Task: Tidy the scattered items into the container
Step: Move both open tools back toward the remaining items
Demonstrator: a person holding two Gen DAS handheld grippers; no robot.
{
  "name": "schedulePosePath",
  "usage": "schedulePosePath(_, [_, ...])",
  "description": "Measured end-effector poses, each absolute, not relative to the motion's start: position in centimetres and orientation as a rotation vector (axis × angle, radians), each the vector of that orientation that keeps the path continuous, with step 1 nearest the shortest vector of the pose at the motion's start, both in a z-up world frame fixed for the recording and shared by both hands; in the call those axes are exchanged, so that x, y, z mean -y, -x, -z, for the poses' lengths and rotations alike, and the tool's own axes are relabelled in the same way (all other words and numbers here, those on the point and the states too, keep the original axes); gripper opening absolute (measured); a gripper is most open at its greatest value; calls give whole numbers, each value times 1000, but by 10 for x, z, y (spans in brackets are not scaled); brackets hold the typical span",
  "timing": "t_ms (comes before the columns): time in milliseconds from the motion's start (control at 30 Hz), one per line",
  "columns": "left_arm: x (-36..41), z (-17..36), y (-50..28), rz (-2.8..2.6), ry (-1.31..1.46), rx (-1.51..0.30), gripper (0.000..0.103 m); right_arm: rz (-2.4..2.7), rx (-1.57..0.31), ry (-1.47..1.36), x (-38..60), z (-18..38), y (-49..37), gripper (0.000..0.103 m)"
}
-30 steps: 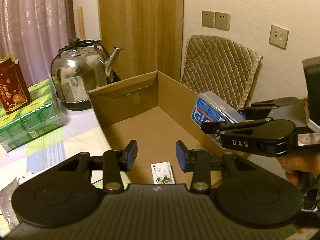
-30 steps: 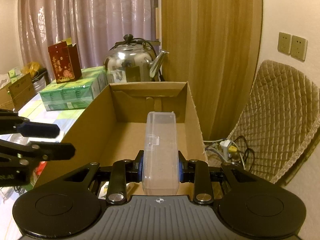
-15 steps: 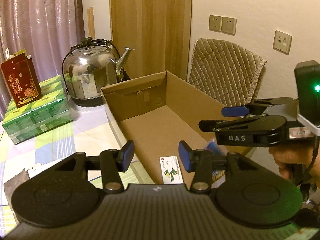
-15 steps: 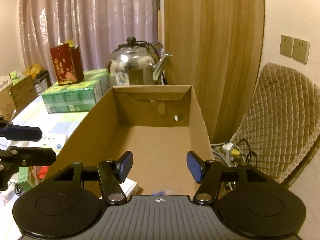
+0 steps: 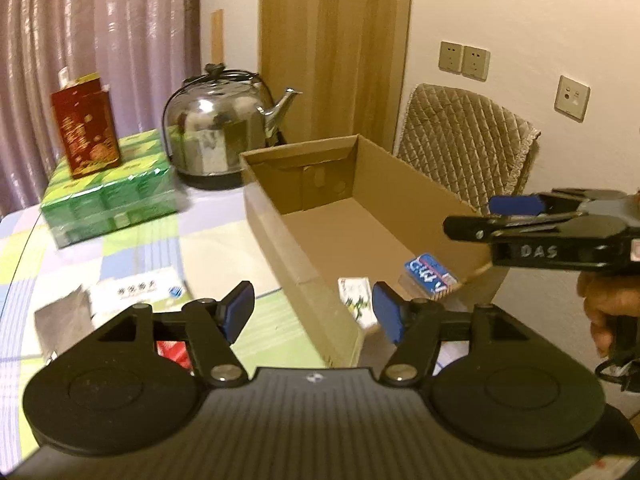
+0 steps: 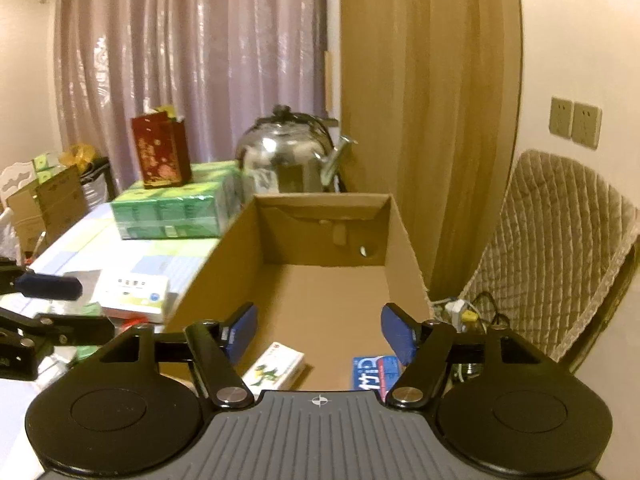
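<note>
Dropped from the right tongs point(image 6: 318, 330), both tongs now released, blue-labelled clear case point(image 6: 376, 372) lies in cardboard box point(image 6: 404, 236).

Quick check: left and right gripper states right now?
Left gripper: open, jaws just opening, nothing between them.
Right gripper: open, jaws just opening, nothing held.

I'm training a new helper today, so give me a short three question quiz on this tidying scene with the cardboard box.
1. True or false: the right claw holds a box.
2. What lies inside the cardboard box? A) white carton and blue-labelled case B) kettle C) red bag
3. What does the red bag stand on?

Key: 1 false, it is open and empty. 2 A. 3 the green packs.
</note>
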State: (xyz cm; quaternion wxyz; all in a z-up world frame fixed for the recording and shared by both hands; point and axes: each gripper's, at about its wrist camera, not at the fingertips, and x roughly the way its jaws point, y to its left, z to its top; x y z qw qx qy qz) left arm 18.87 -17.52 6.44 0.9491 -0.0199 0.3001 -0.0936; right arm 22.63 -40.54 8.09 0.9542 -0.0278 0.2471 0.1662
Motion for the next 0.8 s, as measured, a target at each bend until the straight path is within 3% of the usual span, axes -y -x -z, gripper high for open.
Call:
schedulePosePath(167, [158, -62, -158, 143, 44, -627, 75, -405, -496, 83, 378, -90, -202, 78])
schedulePosePath(467, [110, -52, -101, 30, 107, -675, 89, -499, -517, 50, 327, -88, -165, 92])
schedulePosePath(800, [56, -32, -49, -88, 136, -730, 102, -590, -567, 66, 280, -78, -135, 101])
